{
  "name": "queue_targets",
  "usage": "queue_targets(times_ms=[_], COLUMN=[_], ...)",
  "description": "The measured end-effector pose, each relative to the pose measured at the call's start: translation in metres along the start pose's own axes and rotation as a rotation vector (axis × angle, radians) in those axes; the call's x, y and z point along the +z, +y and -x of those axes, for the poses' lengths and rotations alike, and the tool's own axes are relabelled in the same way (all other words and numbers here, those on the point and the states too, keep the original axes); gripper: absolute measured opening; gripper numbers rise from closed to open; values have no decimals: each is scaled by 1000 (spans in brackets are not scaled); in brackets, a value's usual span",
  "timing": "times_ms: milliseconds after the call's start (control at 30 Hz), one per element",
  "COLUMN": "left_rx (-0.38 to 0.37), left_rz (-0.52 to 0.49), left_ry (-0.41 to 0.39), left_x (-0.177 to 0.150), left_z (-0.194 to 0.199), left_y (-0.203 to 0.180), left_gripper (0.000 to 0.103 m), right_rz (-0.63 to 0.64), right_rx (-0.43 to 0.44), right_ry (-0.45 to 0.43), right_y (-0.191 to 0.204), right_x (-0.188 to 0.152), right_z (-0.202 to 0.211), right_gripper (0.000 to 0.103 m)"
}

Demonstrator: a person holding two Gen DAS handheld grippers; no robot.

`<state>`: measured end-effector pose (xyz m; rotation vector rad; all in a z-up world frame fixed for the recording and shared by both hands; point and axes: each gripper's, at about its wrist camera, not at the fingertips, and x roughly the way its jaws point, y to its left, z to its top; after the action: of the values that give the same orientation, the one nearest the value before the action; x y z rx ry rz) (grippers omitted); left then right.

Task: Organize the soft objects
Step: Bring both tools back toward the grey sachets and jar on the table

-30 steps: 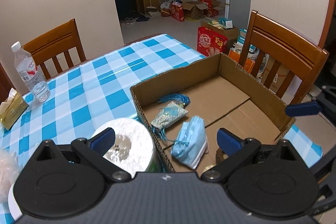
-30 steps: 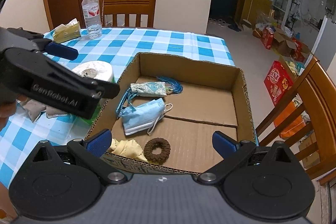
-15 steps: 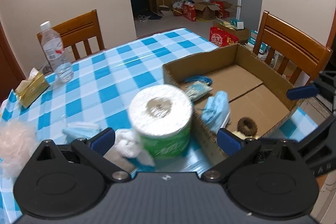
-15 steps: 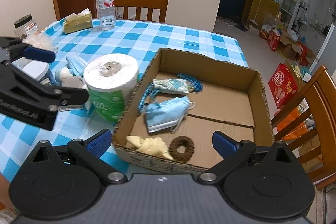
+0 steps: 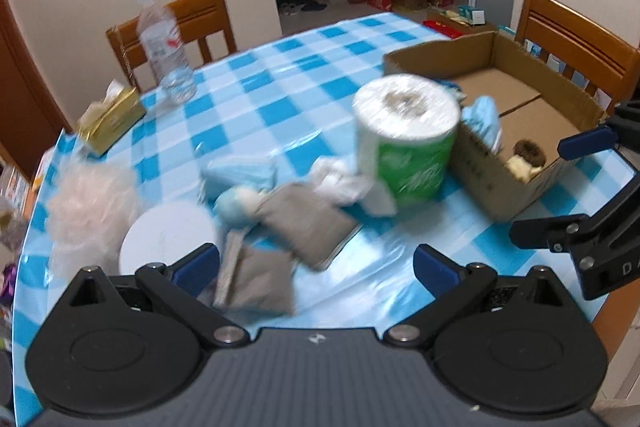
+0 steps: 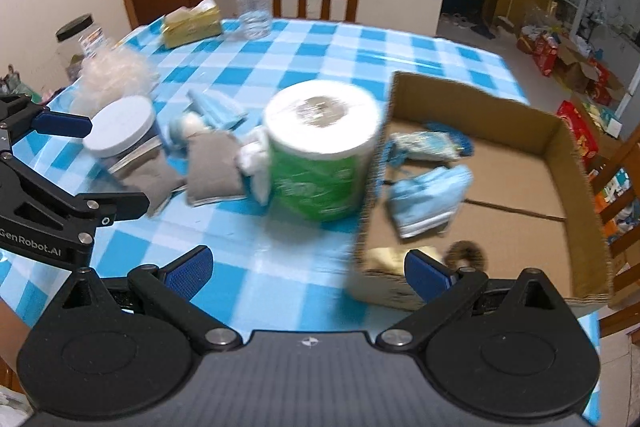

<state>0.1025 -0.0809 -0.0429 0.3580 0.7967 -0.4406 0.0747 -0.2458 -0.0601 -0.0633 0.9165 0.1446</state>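
Now both grippers have pulled back from the box [image 6: 560,131] and swung toward the loose pile on the checked table [image 5: 304,79]; a second ago they hung right over the cardboard, and the pile was barely in sight. The left gripper [image 5: 316,267] has its fingers spread wide with nothing between them, poised just above two grey pouches [image 5: 308,223]. The right gripper [image 6: 306,267] is equally wide and empty, hovering near the box's front corner.

Already in the box lie a blue mask [image 6: 428,195], a patterned sachet [image 6: 424,143], a brown scrunchie [image 6: 466,253] and a yellowish cloth, blurred. Still outside, beside the paper roll [image 6: 320,151], are the pouches, another mask [image 5: 240,173] and some white wadding [image 5: 340,183].

I'd guess the drop-off is finished and the next pick is starting, likely a pouch.
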Motion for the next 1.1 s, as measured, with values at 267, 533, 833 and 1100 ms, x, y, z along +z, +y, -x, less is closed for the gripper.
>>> queue_targets(times_ms=[267,533,833,1100], left_rx=[-6,61,182,198], left_rz=[48,135,243,318], left_ry=[23,54,102,101], left_x=[-34,-58,-72,-71], left_z=[-2,-1,5,5], left_y=[51,97,134,151], left_gripper=[102,102,102,102], right_rz=[33,215,366,424], right_rx=[20,162,282,303], right_ry=[42,36,-1,-10], right_y=[53,104,146,158], right_x=[0,13,40,60], right_z=[-23,-56,-112,-153], right_gripper=[103,103,103,103])
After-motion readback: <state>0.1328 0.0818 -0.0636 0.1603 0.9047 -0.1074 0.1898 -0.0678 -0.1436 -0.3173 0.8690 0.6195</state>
